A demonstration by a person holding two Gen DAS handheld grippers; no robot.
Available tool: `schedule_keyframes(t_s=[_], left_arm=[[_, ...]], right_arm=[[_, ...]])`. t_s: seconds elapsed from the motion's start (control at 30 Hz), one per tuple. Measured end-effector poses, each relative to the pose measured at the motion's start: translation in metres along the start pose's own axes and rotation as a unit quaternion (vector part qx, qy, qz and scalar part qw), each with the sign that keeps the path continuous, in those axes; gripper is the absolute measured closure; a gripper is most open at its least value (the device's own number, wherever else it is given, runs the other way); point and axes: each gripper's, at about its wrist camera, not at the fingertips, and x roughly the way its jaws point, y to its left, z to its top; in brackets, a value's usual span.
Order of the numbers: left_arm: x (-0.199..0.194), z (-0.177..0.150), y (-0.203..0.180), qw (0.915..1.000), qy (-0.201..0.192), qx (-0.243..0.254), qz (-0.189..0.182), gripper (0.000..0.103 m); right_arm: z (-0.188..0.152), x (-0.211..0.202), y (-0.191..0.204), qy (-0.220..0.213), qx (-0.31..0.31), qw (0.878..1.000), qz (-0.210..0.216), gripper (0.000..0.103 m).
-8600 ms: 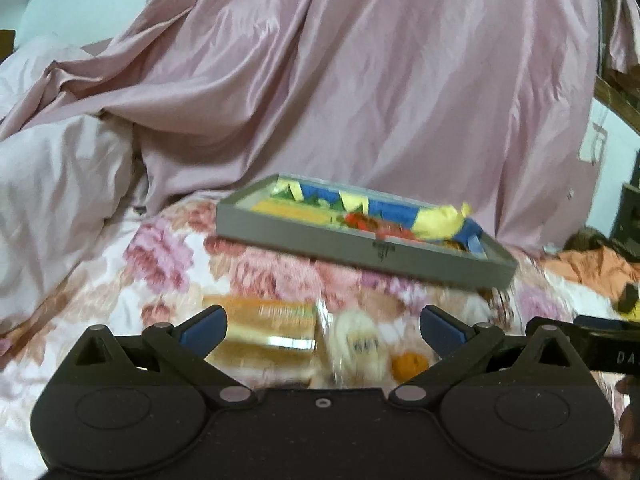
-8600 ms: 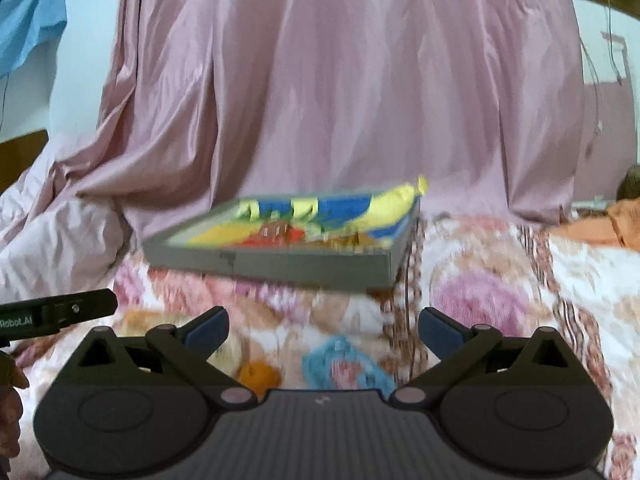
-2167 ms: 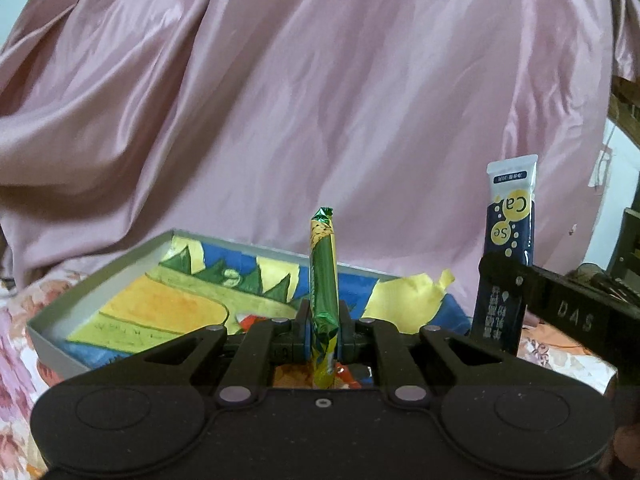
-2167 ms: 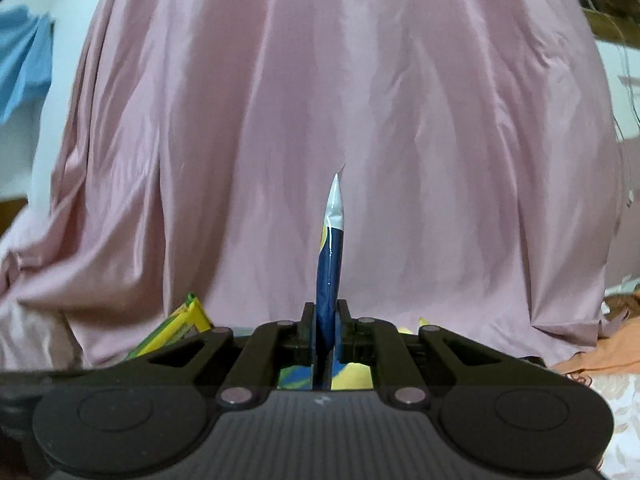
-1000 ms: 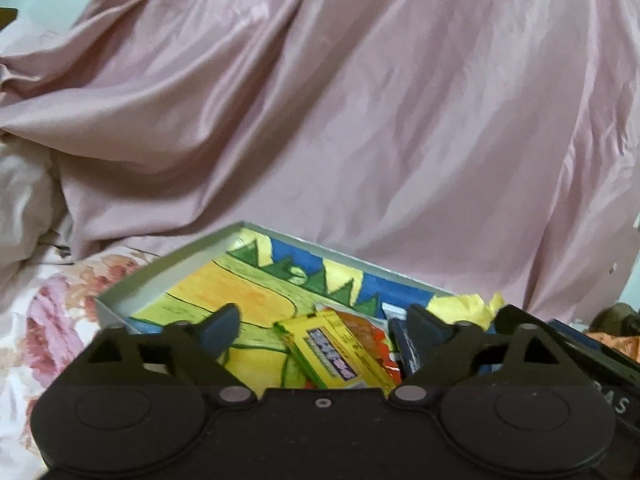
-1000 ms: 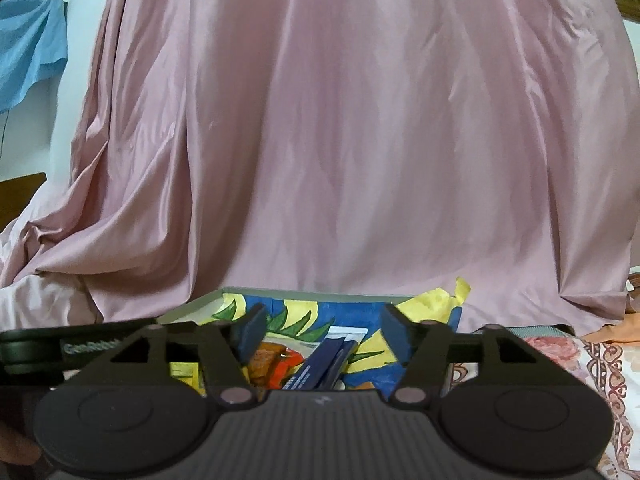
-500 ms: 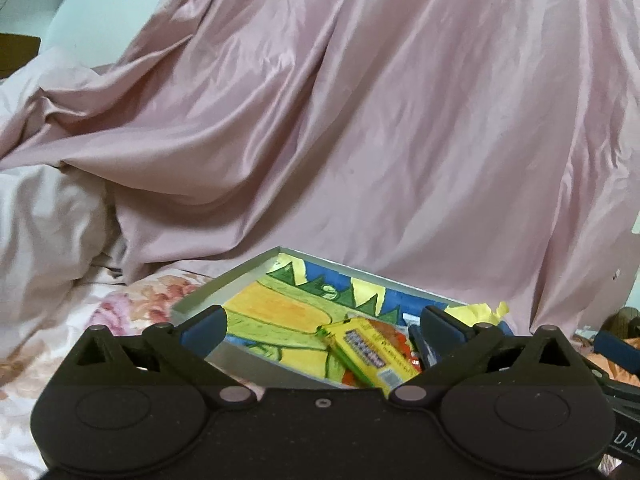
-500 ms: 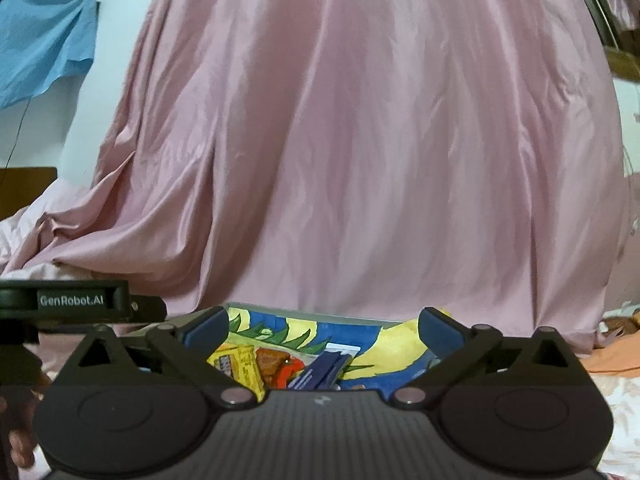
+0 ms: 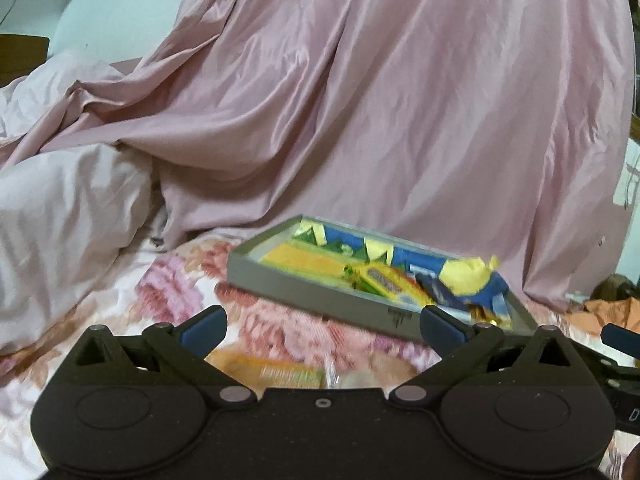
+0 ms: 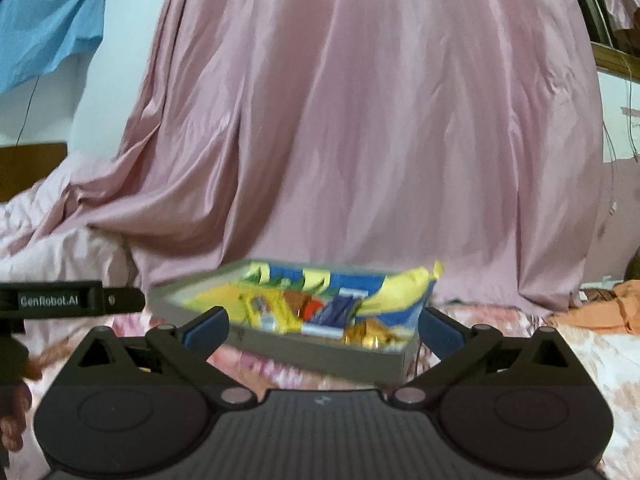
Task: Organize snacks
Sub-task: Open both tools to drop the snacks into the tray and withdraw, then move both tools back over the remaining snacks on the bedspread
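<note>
Both grippers, left (image 9: 322, 322) and right (image 10: 324, 322), have fingers apart, empty; the light, crinkly snack packet (image 9: 290, 372) on the bed likely pinches best at its edge.

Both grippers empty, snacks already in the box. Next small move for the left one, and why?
Probably lower the left gripper onto the orange-and-green packet lying on the floral bedspread just ahead of it. Its jaws are open and empty, the packet is outside the grey box, and the right gripper faces the box instead.
</note>
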Motion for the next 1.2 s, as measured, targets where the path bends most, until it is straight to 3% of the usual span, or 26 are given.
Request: schedule_keyframes(t_s=[0.13, 0.33, 0.53, 0.83, 1.2], left_arm=[[-0.016, -0.018, 0.007, 0.9999, 0.011, 0.005, 0.005, 0.001], [-0.033, -0.043, 0.018, 0.9988, 0.043, 0.017, 0.014, 0.001], [-0.048, -0.061, 0.032, 0.9969, 0.075, 0.015, 0.019, 0.001], [-0.058, -0.077, 0.042, 0.9936, 0.104, 0.030, 0.032, 0.001], [-0.051, -0.085, 0.034, 0.9902, 0.124, 0.061, 0.021, 0.001]], right_arm=[[-0.012, -0.018, 0.011, 0.032, -0.018, 0.999, -0.008, 0.000], [-0.024, -0.032, 0.023, 0.093, -0.022, 0.993, -0.062, 0.000], [-0.034, -0.039, 0.029, 0.140, -0.014, 0.987, -0.074, 0.000], [-0.051, -0.022, 0.041, 0.248, -0.029, 0.968, -0.035, 0.000], [-0.061, -0.007, 0.049, 0.293, -0.043, 0.955, -0.012, 0.000]])
